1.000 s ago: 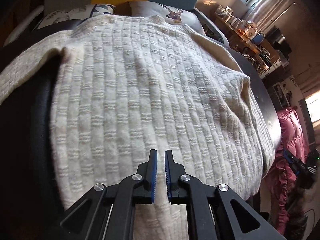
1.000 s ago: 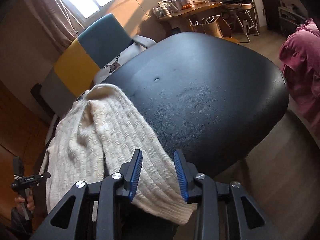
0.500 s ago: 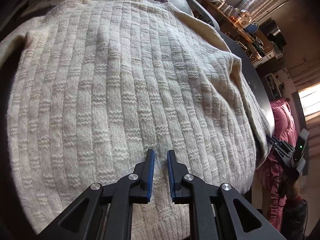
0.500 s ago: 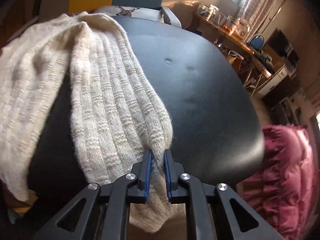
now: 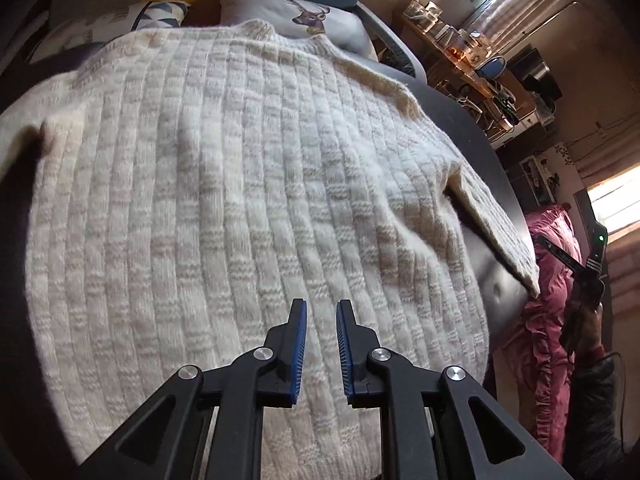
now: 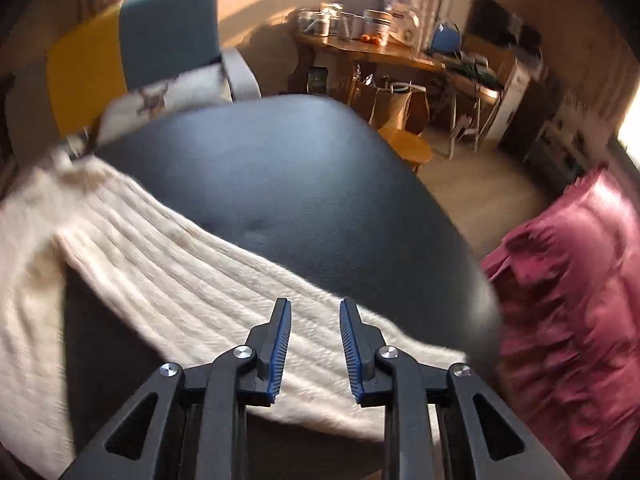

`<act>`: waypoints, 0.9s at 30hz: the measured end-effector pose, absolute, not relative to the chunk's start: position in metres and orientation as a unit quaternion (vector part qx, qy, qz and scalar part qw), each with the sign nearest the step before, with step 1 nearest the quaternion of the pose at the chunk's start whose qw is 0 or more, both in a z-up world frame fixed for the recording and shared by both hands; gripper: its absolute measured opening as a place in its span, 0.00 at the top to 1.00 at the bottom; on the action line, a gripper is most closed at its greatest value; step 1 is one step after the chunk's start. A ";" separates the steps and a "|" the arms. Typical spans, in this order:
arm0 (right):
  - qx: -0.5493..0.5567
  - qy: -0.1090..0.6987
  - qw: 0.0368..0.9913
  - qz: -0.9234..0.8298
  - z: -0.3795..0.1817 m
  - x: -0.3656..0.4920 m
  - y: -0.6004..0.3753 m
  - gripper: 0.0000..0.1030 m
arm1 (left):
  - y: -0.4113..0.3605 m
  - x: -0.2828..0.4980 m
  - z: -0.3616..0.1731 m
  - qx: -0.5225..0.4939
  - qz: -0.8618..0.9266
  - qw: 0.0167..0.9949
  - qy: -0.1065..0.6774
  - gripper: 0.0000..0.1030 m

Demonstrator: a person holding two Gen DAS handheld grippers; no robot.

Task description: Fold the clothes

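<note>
- Half a second ago our right tool (image 6: 312,344) was pinched nearly shut on the sleeve (image 6: 224,300) of the cream knit sweater (image 5: 240,208). Now its jaws stand apart with a clear gap, and the sleeve lies beneath them, not gripped.
- That sleeve now stretches flat and straight across the black tabletop (image 6: 320,184), running out from the sweater's body toward the near right edge. A second ago it lay bunched and doubled alongside the body.
- The right view is blurred, so we judge the tool to be in motion. Which way it goes we cannot tell.
- Our left tool (image 5: 321,344) hovers over the lower body of the sweater with jaws narrow, a small gap between them, holding nothing. Its view has pulled back a little since half a second ago, so more of the garment shows.
- The sweater lies spread on the tabletop, with its neckline at the far end near the deer-print cushion (image 5: 320,20).
- For the task, we read this as a sleeve laid out straight and released. The garment is flattened, not yet folded into a compact shape.
</note>
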State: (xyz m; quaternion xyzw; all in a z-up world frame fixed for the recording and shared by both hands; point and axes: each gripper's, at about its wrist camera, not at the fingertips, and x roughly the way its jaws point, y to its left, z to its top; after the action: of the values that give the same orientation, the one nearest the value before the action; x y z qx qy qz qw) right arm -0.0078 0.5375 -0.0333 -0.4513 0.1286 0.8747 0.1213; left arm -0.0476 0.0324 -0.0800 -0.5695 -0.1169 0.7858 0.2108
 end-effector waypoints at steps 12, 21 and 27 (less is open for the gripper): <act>-0.486 0.070 0.209 0.846 -0.089 -0.016 0.548 0.76 | 0.109 -0.156 -0.060 -0.529 0.818 0.220 -0.051 0.84; -0.490 0.087 0.239 0.834 -0.080 -0.030 0.590 0.74 | 0.158 -0.259 -0.068 -0.516 0.829 0.215 -0.021 0.84; -0.449 0.144 0.095 0.877 -0.046 -0.055 0.549 0.74 | 0.215 -0.287 -0.076 -0.506 0.816 0.276 0.038 0.84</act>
State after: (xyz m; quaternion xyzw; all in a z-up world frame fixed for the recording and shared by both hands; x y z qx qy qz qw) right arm -0.0545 0.5488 -0.0462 -0.4488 0.1438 0.8768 0.0954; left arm -0.2875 0.2150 -0.0760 -0.5065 0.0384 0.8160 0.2760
